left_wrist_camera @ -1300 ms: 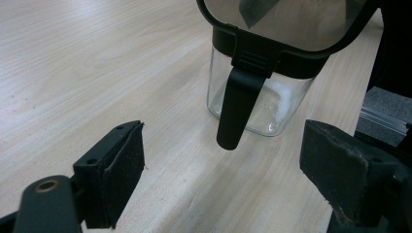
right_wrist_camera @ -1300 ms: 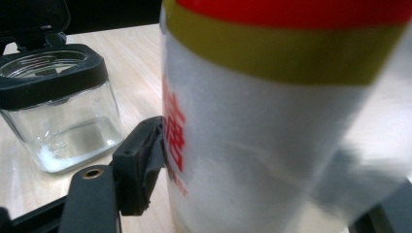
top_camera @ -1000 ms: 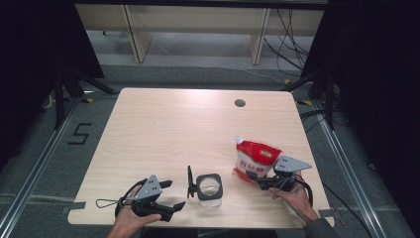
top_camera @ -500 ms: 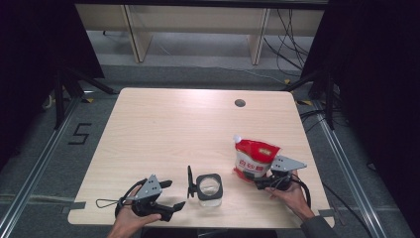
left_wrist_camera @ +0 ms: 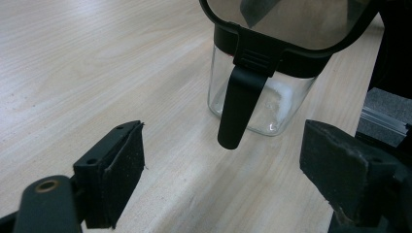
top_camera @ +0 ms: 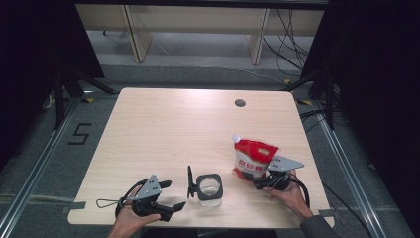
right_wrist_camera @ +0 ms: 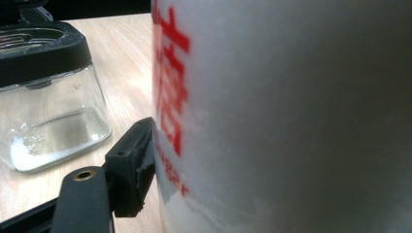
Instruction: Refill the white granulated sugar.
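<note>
Right now the right hand-held gripper (top_camera: 258,179) pinches the pouch (top_camera: 253,159) — glass jar (top_camera: 209,188) just beside.

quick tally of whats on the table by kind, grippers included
glass jar with open black lid: 1
red and white pouch: 1
hand-held grippers: 2, the left gripper and the right gripper
total: 4

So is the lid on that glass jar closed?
No, the glass jar stands open, its black lid flipped up at its left side.
</note>
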### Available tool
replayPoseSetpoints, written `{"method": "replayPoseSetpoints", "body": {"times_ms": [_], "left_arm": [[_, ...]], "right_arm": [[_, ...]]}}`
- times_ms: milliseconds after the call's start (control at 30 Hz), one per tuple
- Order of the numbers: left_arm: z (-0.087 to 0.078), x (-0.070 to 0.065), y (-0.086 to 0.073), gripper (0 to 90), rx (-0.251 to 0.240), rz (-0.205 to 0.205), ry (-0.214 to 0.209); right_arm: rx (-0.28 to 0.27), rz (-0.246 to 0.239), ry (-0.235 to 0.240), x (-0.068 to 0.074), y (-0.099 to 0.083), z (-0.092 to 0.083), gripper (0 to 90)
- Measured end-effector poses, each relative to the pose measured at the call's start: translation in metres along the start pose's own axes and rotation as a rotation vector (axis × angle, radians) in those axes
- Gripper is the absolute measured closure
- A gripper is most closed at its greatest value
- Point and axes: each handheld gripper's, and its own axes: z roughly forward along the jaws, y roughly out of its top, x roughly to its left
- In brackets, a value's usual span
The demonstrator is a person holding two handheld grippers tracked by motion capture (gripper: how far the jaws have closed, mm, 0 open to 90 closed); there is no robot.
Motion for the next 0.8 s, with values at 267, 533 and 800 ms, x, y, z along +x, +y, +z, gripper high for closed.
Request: {"method": "replayPoseSetpoints", "body": {"times_ms": [267,533,800], "left_arm": [[0.000,0.001,0.000,15.8,0.000,-0.011,-0.006],[0.000,0.001,0.001,15.8,0.000,0.004,-0.011],[-0.001,0.003,0.001,15.8,0.001,0.026,-0.015]], "right_arm": [[0.047,-0.011,0.007,0.005,0.001,0.002,24.7],[0.057,-0.045,-0.005,0.005,0.003,0.001,31.1],[0.074,-0.112,-0.034,0.010,0.008,0.001,35.0]]}}
